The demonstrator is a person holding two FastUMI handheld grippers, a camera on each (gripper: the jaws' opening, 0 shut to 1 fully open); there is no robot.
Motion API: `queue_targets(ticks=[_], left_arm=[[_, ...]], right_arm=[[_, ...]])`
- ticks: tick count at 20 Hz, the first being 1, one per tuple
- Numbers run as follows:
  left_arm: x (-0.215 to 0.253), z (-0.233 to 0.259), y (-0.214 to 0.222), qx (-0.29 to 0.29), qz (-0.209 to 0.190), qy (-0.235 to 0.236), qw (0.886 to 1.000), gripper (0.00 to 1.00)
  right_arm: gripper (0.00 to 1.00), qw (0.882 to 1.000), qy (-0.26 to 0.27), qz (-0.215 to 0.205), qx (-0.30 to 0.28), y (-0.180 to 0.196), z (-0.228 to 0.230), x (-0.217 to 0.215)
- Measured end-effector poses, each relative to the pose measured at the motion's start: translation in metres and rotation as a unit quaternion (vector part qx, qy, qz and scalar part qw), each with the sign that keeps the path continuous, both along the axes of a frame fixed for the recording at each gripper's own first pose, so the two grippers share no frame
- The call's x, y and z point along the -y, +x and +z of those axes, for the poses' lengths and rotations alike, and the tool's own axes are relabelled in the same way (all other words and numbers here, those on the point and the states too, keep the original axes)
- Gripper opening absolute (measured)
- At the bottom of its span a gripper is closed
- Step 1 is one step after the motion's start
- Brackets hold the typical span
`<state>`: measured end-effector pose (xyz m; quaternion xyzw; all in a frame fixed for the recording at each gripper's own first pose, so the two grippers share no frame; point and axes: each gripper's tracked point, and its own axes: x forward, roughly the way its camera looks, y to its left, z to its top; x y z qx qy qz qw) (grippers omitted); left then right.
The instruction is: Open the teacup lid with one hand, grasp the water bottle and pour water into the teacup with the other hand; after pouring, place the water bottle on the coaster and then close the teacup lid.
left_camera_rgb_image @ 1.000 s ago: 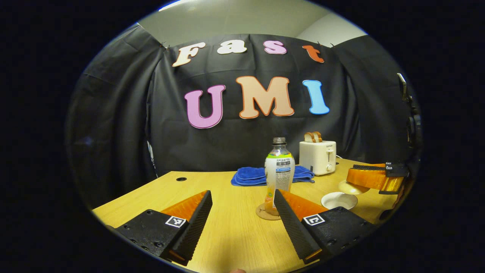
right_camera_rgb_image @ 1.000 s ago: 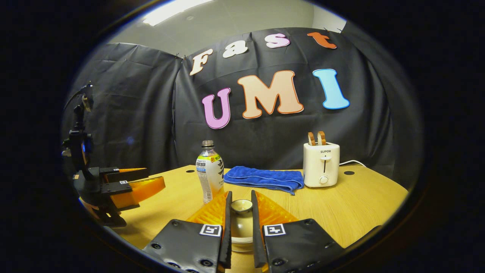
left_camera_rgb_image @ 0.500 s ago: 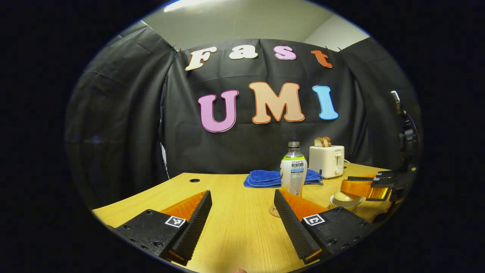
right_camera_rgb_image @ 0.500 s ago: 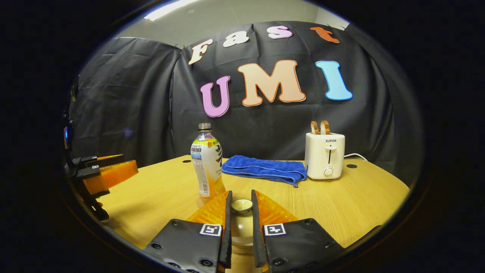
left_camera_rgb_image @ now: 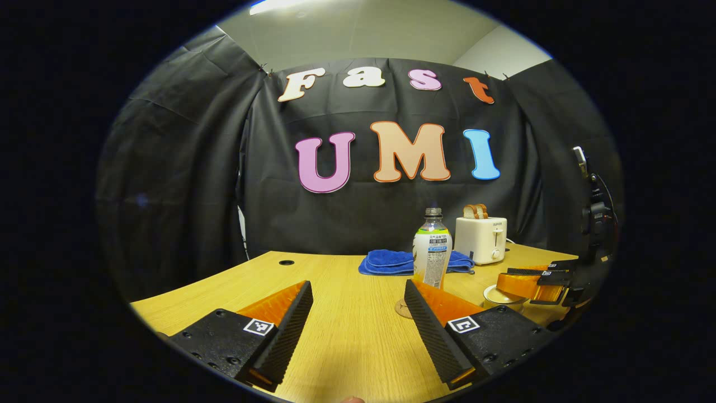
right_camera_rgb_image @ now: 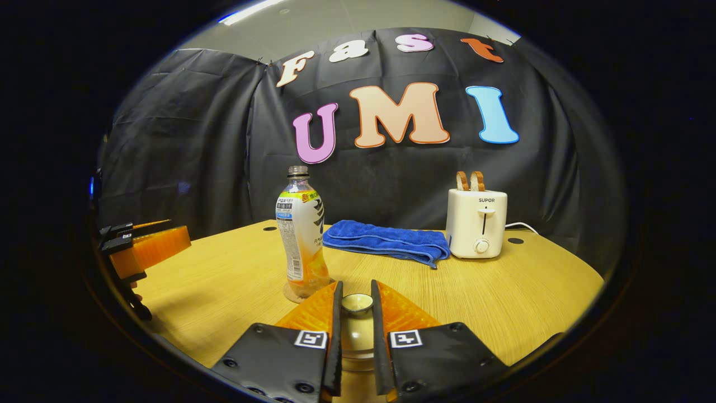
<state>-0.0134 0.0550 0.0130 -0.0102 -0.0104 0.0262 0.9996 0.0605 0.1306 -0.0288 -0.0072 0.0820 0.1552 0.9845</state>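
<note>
Evidently the closing step: on the table, the water bottle, uncapped and part-full of orange liquid, stands upright on its coaster. The left gripper hangs empty, fingers spread. The right gripper pinches the lid over the teacup; next: release. Cup contents hidden.

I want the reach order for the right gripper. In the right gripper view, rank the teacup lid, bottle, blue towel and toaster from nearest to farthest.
1. Teacup lid, between the right gripper's fingers.
2. Bottle, just ahead on the left, on its coaster.
3. Blue towel, behind, centre.
4. Toaster, back right; near the towel's depth, so too close to call.
</note>
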Motion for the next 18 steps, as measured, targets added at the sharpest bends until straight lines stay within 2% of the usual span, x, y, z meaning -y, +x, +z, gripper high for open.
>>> queue_targets(ticks=[2, 3, 5, 6, 7, 10, 12, 13, 15, 17, 18], left_arm=[[0.000, -0.002, 0.000, -0.002, 0.003, -0.004, 1.000, 0.96], [-0.001, -0.002, 0.001, 0.000, 0.005, -0.006, 1.000, 1.00], [0.000, -0.004, 0.002, -0.001, 0.006, -0.011, 1.000, 0.96], [0.001, -0.004, 0.002, -0.001, 0.007, -0.012, 1.000, 0.99], [0.000, -0.004, 0.002, 0.000, 0.008, -0.014, 1.000, 0.96], [0.002, -0.002, 0.003, 0.005, 0.010, -0.012, 1.000, 0.96], [0.007, -0.003, 0.002, 0.006, 0.007, -0.005, 1.000, 0.96], [0.007, -0.003, 0.002, 0.008, 0.006, -0.001, 1.000, 0.96], [0.008, -0.002, 0.001, 0.008, 0.003, 0.002, 1.000, 0.96], [0.008, -0.004, -0.002, 0.008, 0.001, 0.002, 1.000, 0.96], [0.008, -0.005, -0.004, 0.007, 0.000, 0.001, 1.000, 0.96]], right_arm=[[0.31, 1.000, 0.001, -0.001, 0.000, -0.002, -0.001, 0.000], [0.33, 1.000, 0.001, -0.003, -0.002, -0.003, 0.000, 0.002], [0.34, 1.000, 0.004, -0.004, -0.001, -0.003, 0.000, 0.004], [0.35, 1.000, 0.008, -0.003, 0.002, -0.005, 0.002, 0.004], [0.49, 1.000, 0.015, -0.004, 0.009, -0.008, 0.008, 0.004], [0.90, 0.999, 0.028, -0.015, 0.037, -0.011, 0.027, 0.015], [0.98, 0.998, 0.032, -0.023, 0.047, -0.018, 0.036, 0.028], [0.94, 0.998, 0.032, -0.026, 0.050, -0.021, 0.039, 0.034], [0.94, 0.997, 0.031, -0.036, 0.056, -0.029, 0.045, 0.049], [1.00, 0.997, 0.026, -0.048, 0.063, -0.037, 0.048, 0.066], [0.94, 0.996, 0.023, -0.053, 0.066, -0.041, 0.049, 0.074]])
